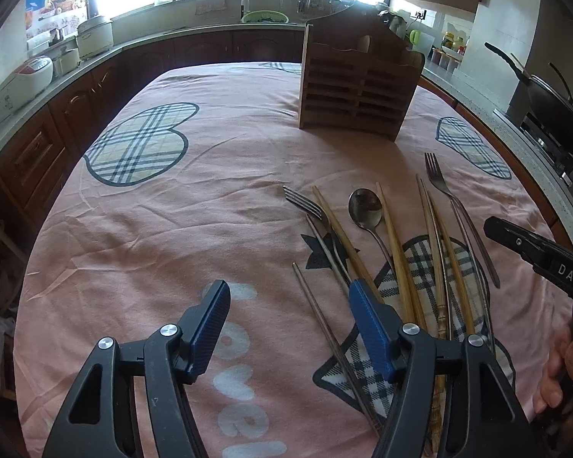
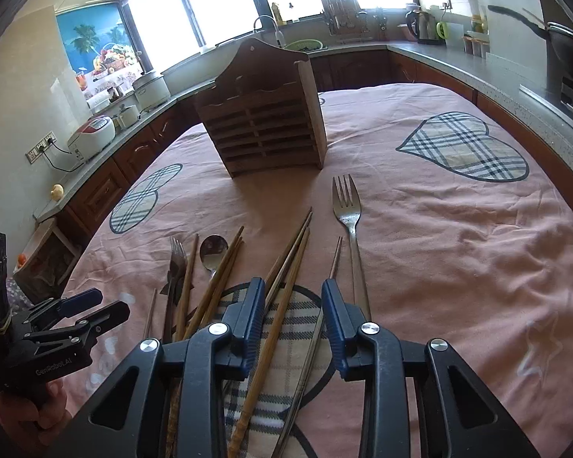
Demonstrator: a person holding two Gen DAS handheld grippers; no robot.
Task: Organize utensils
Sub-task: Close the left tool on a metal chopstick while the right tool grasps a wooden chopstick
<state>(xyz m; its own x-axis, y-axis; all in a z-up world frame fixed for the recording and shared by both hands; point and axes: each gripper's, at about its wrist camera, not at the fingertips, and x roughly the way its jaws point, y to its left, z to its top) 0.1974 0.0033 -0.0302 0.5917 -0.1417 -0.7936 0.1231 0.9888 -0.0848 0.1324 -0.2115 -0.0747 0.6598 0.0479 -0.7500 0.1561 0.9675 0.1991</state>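
Black hand-held gripper (image 1: 288, 307), blue ribbed pads (image 1: 370, 316).

on the pink tablecloth (image 1: 210, 229) lay two forks (image 1: 437, 179), one spoon (image 1: 365, 206), several wooden chopsticks (image 1: 391, 236) and at least two metal chopsticks (image 1: 321, 305). one wooden utensil holder (image 1: 357, 87) stood behind them. two grippers (image 1: 288, 324) were in view.

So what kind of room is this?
A home kitchen, it seems: a sink with a faucet under the windows, rice cookers along the counter, and a wok on the stove.
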